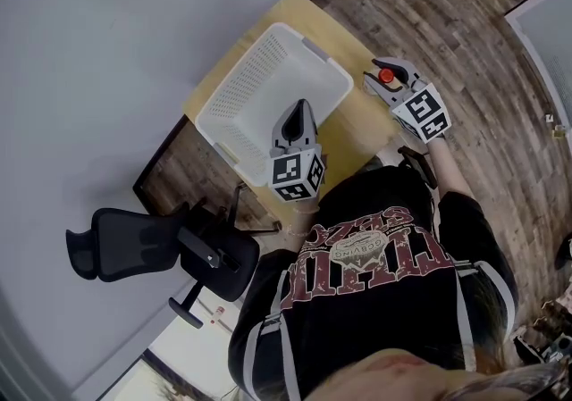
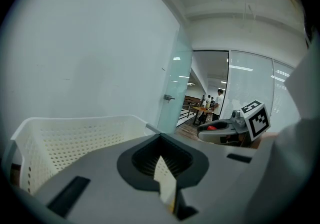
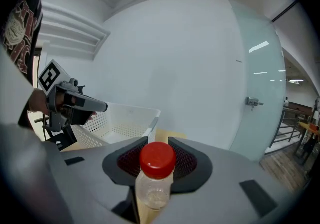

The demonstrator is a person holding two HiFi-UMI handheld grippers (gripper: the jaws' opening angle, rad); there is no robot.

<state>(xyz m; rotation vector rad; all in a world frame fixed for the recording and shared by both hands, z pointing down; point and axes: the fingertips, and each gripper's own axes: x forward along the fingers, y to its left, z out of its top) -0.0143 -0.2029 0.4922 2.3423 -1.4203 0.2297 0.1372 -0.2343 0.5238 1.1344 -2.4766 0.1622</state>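
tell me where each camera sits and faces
Head view: on the person's head, steeply down at table, white basket; shirt, arms show.
Left gripper view: on left hand-held gripper, facing over the basket toward a glass door; jaws together.
Right gripper view: on right hand-held gripper, facing the wall; jaws grip a red-capped bottle.
All three show the basket.
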